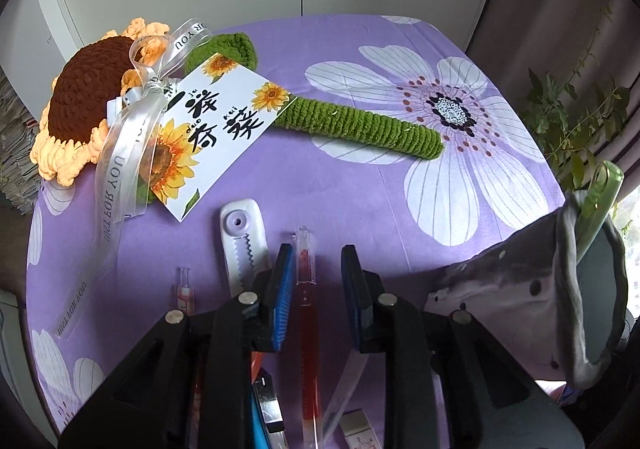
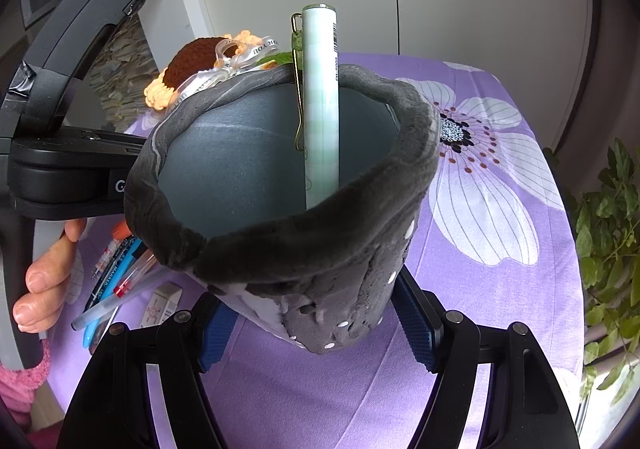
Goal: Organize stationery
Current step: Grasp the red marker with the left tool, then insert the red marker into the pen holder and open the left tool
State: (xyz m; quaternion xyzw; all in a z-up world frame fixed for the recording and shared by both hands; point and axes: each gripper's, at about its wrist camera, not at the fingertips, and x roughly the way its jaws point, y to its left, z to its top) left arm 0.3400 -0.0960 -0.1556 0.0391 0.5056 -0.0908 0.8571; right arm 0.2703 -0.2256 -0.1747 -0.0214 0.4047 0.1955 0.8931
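Observation:
My left gripper [image 1: 316,269] is open over the purple cloth, its blue pads on either side of a red gel pen [image 1: 309,313] lying on the cloth, not touching it. A white utility knife [image 1: 242,245], another pen [image 1: 183,289] and an eraser [image 1: 358,429] lie nearby. My right gripper [image 2: 316,325] is shut on a grey plush pen holder [image 2: 320,273], tilted toward the camera. A pale green pen [image 2: 320,105] stands inside it. The holder also shows in the left wrist view [image 1: 532,289]. Several pens [image 2: 116,281] and the eraser [image 2: 160,305] lie to its left.
A crocheted sunflower [image 1: 80,105] with green stem [image 1: 360,125], ribbon and card [image 1: 208,129] lies across the far table. A potted plant [image 2: 612,233] stands off the right edge. The other handle and a hand [image 2: 44,281] are at the left.

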